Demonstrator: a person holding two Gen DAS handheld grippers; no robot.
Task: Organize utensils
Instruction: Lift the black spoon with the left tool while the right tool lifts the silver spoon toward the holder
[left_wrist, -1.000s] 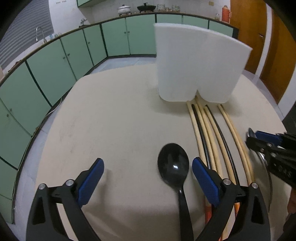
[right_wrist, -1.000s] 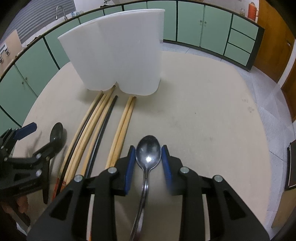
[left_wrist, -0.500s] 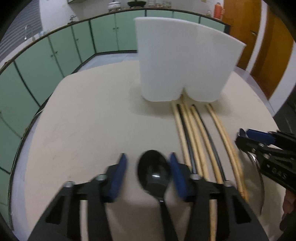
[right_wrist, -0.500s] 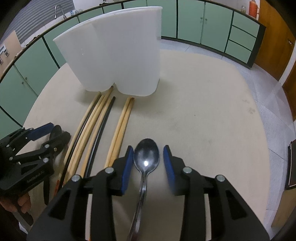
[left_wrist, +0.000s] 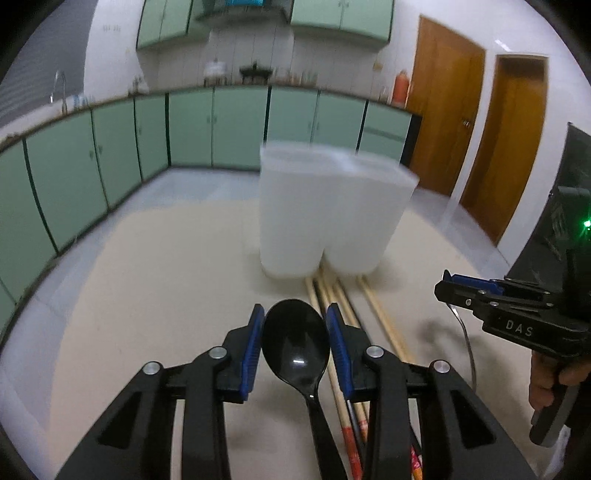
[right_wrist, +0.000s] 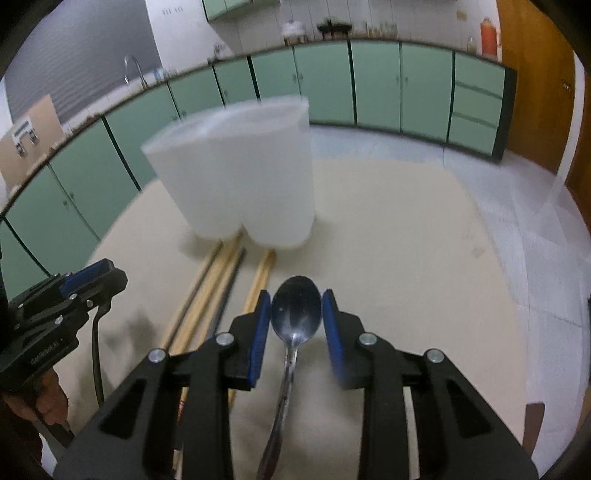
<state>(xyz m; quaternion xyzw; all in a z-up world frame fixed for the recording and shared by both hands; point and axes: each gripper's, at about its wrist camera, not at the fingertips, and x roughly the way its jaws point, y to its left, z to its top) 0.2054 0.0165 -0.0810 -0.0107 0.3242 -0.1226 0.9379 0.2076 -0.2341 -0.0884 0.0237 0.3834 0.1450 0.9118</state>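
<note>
My left gripper (left_wrist: 295, 336) is shut on a black plastic spoon (left_wrist: 295, 343), bowl forward, lifted above the table. My right gripper (right_wrist: 295, 317) is shut on a metal spoon (right_wrist: 295, 314), also lifted. A white two-compartment utensil holder (left_wrist: 328, 214) stands ahead on the beige table; it also shows in the right wrist view (right_wrist: 240, 177). Several wooden and black chopsticks (left_wrist: 343, 306) lie in front of the holder, also seen in the right wrist view (right_wrist: 218, 280). Each gripper shows in the other's view: the right gripper (left_wrist: 447, 291) and the left gripper (right_wrist: 107, 280).
The round beige table (left_wrist: 147, 288) ends at a curved edge on the left and far side. Green cabinets (left_wrist: 110, 147) line the room behind. Wooden doors (left_wrist: 480, 140) stand at the right.
My left gripper closed on the black spoon and raised it. My right gripper lifted with the metal spoon. Both views tilted upward, away from the table.
</note>
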